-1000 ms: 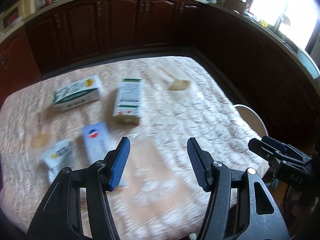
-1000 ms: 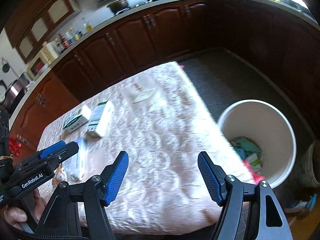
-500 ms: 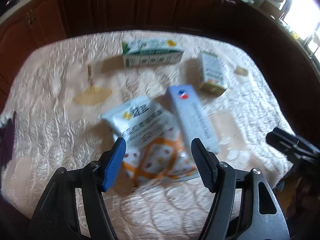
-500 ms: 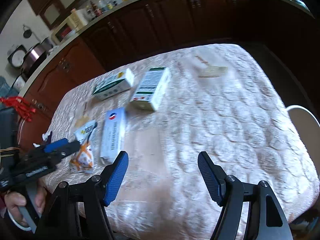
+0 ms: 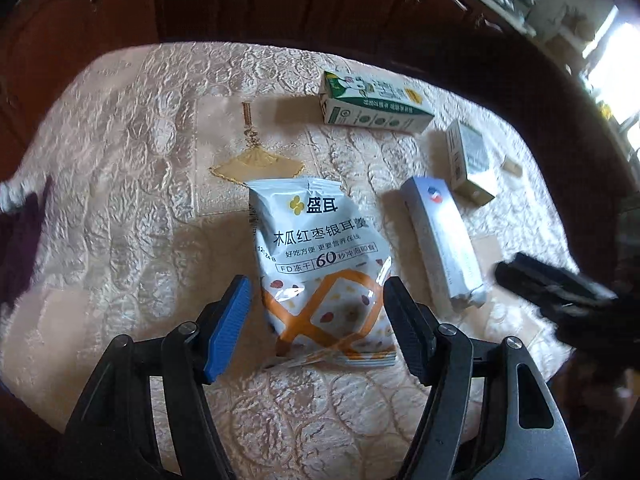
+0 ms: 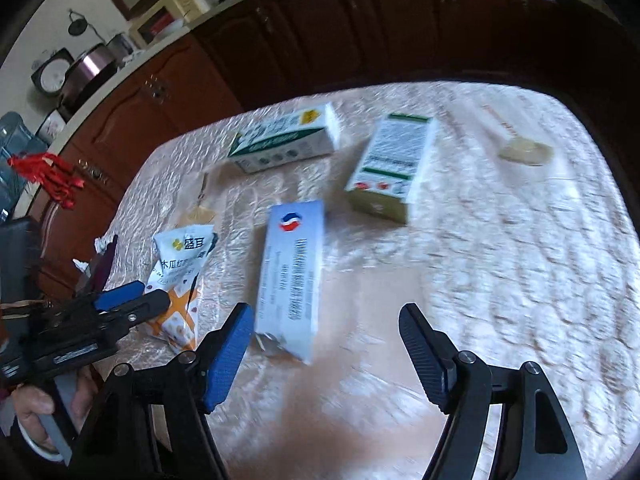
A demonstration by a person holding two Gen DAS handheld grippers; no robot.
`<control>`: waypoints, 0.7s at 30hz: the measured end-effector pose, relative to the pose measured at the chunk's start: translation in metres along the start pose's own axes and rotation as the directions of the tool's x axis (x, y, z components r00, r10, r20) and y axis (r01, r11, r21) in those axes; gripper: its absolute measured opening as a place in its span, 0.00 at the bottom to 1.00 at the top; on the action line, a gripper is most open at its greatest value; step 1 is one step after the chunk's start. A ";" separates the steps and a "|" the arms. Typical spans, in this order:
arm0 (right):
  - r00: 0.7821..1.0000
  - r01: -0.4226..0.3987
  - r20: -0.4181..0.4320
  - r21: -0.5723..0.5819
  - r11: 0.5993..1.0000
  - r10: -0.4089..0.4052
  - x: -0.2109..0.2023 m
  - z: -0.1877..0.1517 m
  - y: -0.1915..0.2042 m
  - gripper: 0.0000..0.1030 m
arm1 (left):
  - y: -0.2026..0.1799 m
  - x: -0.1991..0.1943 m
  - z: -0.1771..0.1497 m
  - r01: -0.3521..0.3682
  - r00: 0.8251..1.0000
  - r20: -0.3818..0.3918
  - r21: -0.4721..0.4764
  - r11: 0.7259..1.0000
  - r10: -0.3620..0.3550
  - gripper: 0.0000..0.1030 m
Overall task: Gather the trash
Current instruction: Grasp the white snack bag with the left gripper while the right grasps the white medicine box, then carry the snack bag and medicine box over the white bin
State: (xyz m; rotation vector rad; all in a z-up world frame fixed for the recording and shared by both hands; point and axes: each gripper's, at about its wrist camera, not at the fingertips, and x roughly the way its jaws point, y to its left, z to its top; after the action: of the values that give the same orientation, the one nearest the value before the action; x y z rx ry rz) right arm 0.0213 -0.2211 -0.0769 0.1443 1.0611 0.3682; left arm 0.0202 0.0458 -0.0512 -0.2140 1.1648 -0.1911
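A white and orange snack bag point(image 5: 320, 248) lies flat on the cream tablecloth point(image 5: 120, 160). My left gripper point(image 5: 316, 284) hangs just over the bag's lower half, jaws opening, with the bag between the fingers and the pads off it. To its right lies a long pale blue box point(image 5: 440, 240). My right gripper point(image 6: 326, 312) is opening above the near end of that blue box point(image 6: 292, 272), with bare cloth between its fingers. A green and white carton point(image 6: 284, 140) and a green-striped box point(image 6: 388, 164) lie farther back. The right wrist view also shows the bag point(image 6: 180, 264) under the left gripper point(image 6: 120, 300).
Dark wooden cabinets point(image 6: 320, 32) ring the table on the far side. A purple cloth point(image 5: 20, 240) hangs over the table's left edge. A person's hand point(image 6: 36, 404) holds the left gripper's handle. A red tassel point(image 6: 48, 172) hangs at the left.
Both grippers swung left and came down over the table. The white bin left the right wrist view. The snack bag now sits between the left fingers, and both jaws stand wider.
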 end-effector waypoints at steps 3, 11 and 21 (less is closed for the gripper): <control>0.999 0.001 -0.044 -0.030 1.000 -0.002 0.027 0.009 0.015 0.71 | 0.005 0.009 0.004 0.029 0.999 -0.016 -0.035 0.999 -0.029 0.72; 0.996 0.005 -0.093 -0.067 0.998 -0.011 0.066 0.019 0.023 0.48 | -0.003 0.030 0.004 0.006 0.996 -0.086 -0.004 1.000 -0.007 0.72; 1.000 0.005 -0.021 -0.035 0.999 -0.006 0.011 -0.002 -0.015 0.43 | -0.020 0.045 0.006 -0.037 0.993 -0.113 0.050 0.998 0.043 0.42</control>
State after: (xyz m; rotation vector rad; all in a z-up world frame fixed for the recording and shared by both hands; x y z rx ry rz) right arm 0.0278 -0.2309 -0.0917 0.1063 1.0756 0.3842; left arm 0.0422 0.0157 -0.0834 -0.1386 1.2754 -0.1976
